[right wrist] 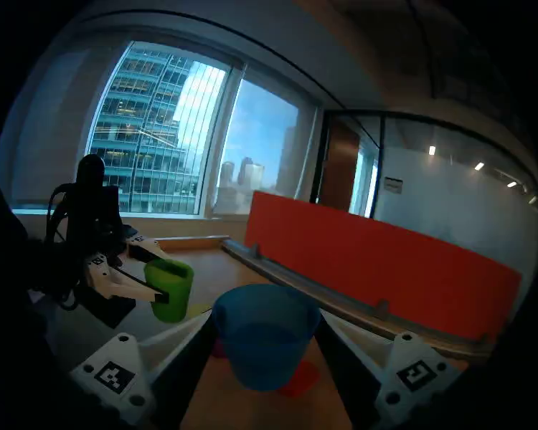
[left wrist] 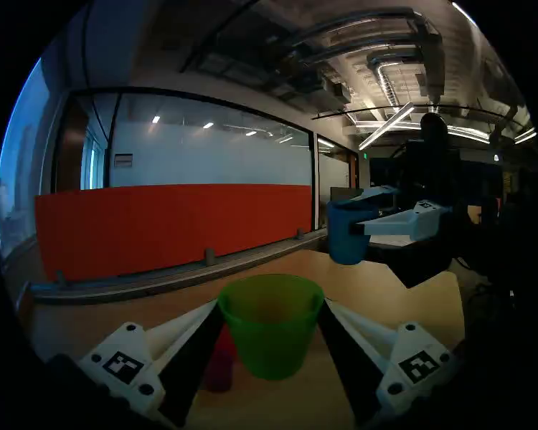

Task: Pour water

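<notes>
The left gripper (left wrist: 270, 304) has its jaws clenched on a translucent green plastic cup (left wrist: 271, 330), one black-padded finger pressing each side; the cup stands upright over the wooden table (left wrist: 391, 290). Just behind that cup, low on the table, sits a small pink object (left wrist: 219, 364) (too dim to identify). Farther off, in the same left gripper view, the right gripper holds a blue plastic cup, upright and raised above the table. In the right gripper view, the right gripper (right wrist: 265, 319) grips the blue plastic cup (right wrist: 265, 347) between both fingers, above a flat red round mat (right wrist: 303, 380). Whether either cup holds water cannot be told. An orange partition panel (left wrist: 176, 223) runs along the table's far edge.
</notes>
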